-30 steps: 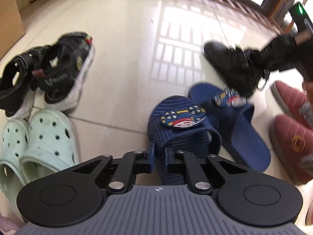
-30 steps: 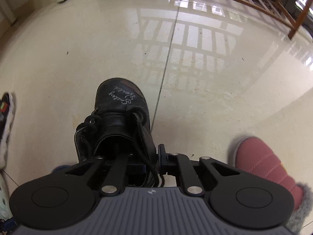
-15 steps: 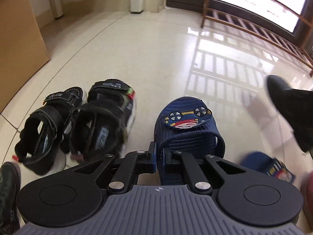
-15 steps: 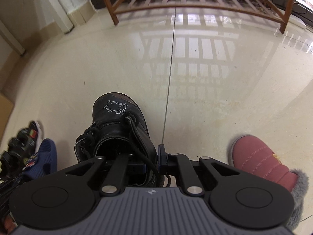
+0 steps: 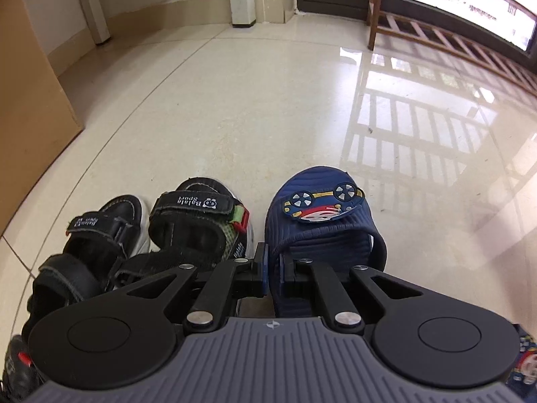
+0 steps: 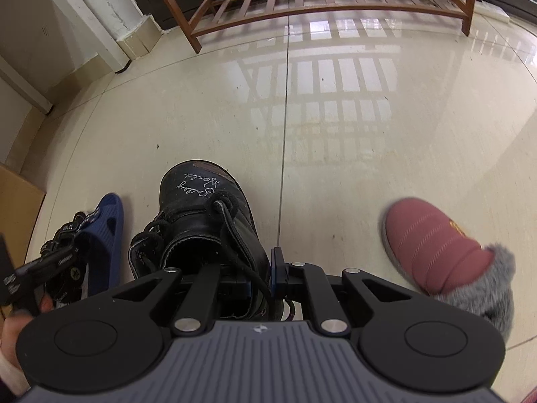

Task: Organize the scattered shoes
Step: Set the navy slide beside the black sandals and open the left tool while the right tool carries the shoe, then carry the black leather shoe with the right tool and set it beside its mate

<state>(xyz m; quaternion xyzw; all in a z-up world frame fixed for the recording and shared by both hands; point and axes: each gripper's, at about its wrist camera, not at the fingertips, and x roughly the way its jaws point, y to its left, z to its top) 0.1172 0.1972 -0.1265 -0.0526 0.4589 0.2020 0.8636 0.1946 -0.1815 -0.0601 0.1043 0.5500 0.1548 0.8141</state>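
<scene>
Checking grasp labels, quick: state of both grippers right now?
Left gripper: jaws opening, side of the blue slipper still between the pads.
Right gripper: closed on the collar of the black boot.

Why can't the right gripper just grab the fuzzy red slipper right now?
Probably it can't yet: the right gripper has its fingers shut on the black boot. The red slipper sits apart on bare floor, so nothing else blocks it.

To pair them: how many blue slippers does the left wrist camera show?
2. One blue slipper sits mid-picture beside the black sandals, between the opening jaws of the left gripper; the other slipper shows at the lower right edge, mostly hidden.
</scene>
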